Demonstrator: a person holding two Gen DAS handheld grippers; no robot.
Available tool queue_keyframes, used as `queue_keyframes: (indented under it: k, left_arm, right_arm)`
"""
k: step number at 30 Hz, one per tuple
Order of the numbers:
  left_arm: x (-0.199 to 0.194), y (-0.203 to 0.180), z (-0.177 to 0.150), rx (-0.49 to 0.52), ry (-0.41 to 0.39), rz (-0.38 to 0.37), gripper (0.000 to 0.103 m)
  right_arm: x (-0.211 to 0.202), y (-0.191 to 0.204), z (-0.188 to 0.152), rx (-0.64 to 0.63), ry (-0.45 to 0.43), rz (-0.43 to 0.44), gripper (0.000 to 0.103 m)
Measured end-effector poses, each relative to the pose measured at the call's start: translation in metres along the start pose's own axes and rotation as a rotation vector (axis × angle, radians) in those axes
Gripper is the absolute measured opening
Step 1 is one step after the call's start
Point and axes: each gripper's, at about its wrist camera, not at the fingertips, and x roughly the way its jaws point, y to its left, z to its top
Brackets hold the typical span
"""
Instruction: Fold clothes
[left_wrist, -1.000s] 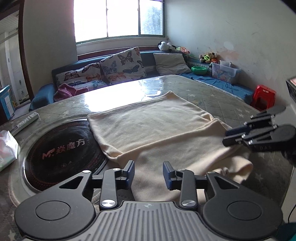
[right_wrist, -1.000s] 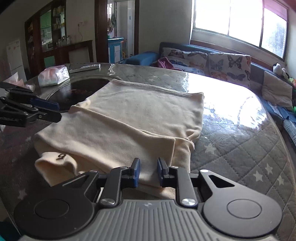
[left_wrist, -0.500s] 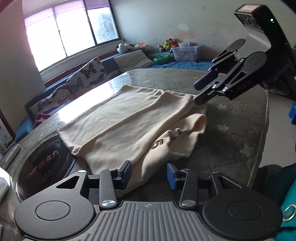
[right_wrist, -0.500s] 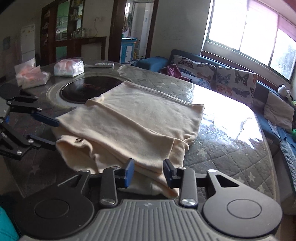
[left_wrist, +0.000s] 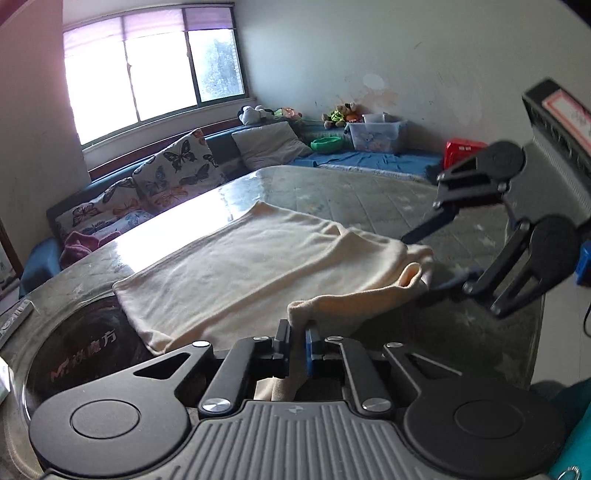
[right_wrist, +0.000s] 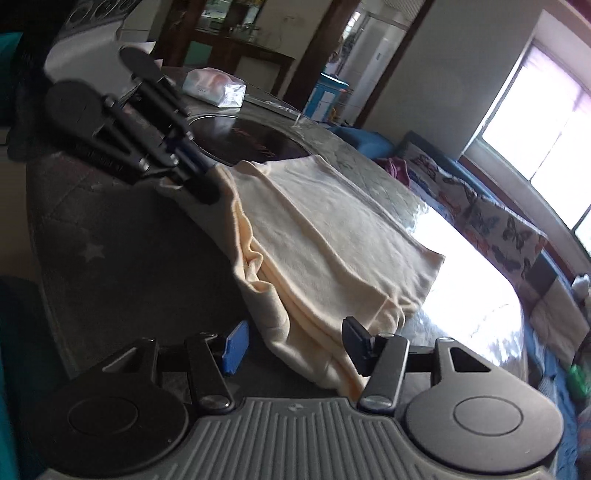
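A cream folded garment (left_wrist: 258, 266) lies on the round quilted table (left_wrist: 369, 199). My left gripper (left_wrist: 297, 343) is shut on the garment's near left corner, with cloth bunched between its jaws. It shows in the right wrist view (right_wrist: 195, 177) pinching that corner. My right gripper (right_wrist: 291, 345) is open, its jaws on either side of the garment's near right corner (right_wrist: 314, 354) without closing on it. In the left wrist view it (left_wrist: 432, 262) hovers at the cloth's right end.
A dark round hotplate (left_wrist: 81, 350) is set in the table left of the garment. Tissue packs (right_wrist: 214, 86) and a remote lie at the far side. A sofa with butterfly cushions (left_wrist: 173, 166) runs behind the table, with a red stool (left_wrist: 461, 151) beside it.
My left gripper has closed on the garment's near left corner. My right gripper has opened wider and dropped down to the near right corner.
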Motion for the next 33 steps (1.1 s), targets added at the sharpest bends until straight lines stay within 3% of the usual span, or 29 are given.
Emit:
queue_keyframes:
  k: [3,5,7,10,15,20,23,26,33]
  left_arm:
    - [0.005,0.01,0.005,-0.036,0.001,-0.009,0.008]
    - [0.007,0.015,0.006,-0.06,0.002,-0.015,0.008]
    - [0.009,0.017,0.004,-0.07,0.007,-0.02,0.009]
    - [0.009,0.016,-0.004,-0.075,0.017,-0.017,0.014]
    - [0.001,0.01,-0.02,-0.048,0.032,0.002,0.032]
    - [-0.002,0.001,-0.032,0.013,0.044,0.005,0.04]
    - [0.0,-0.003,-0.038,0.061,0.054,0.032,0.036]
    - [0.001,0.002,-0.039,0.057,0.053,0.048,0.01]
    - [-0.027,0.008,-0.03,-0.012,0.003,0.02,0.005]
  right_arm:
    - [0.013,-0.004,0.003,-0.001,-0.013,0.007,0.053]
    - [0.019,-0.011,0.005,0.039,-0.003,0.034,0.045]
    - [0.026,-0.019,0.007,0.079,0.007,0.062,0.028]
    - [0.036,-0.03,0.01,0.139,0.023,0.102,0.017]
    - [0.043,-0.047,0.016,0.224,0.032,0.143,0.015]
    - [0.042,-0.052,0.023,0.25,0.025,0.137,0.015]
    - [0.041,-0.053,0.026,0.256,0.017,0.126,0.014]
    - [0.042,-0.051,0.025,0.264,0.014,0.117,0.011]
    - [0.017,-0.043,0.02,0.286,-0.042,0.095,0.008]
